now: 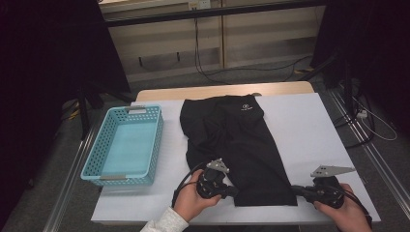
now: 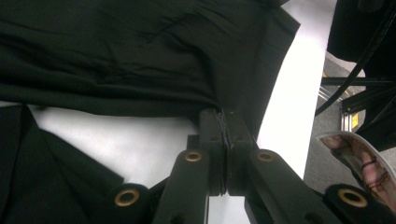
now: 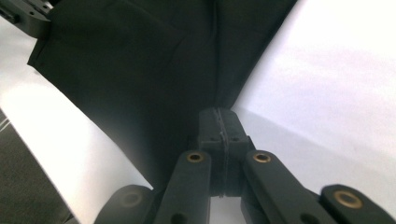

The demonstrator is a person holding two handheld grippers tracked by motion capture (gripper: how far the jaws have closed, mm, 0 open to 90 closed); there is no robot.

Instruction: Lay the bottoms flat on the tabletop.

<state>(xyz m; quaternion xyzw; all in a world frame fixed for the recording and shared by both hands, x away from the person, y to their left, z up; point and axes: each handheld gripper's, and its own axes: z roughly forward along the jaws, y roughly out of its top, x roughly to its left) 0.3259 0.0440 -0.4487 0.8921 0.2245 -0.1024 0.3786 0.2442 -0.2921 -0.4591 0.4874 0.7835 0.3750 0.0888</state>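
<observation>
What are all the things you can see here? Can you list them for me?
shorts: one, black, spread in the middle of the table
basket: one, light blue, left on the table, nothing in it
table: one, white top with a wooden far edge
left gripper: one, black, shut on the shorts' near left corner
right gripper: one, black, shut on the shorts' near right corner

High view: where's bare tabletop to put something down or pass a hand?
Widest free patch: white table cover between the black garment and the right table edge. A narrower strip runs between the blue basket and the garment. Crowded along the near edge, where the left gripper and right gripper pinch the garment's hem corners.
</observation>
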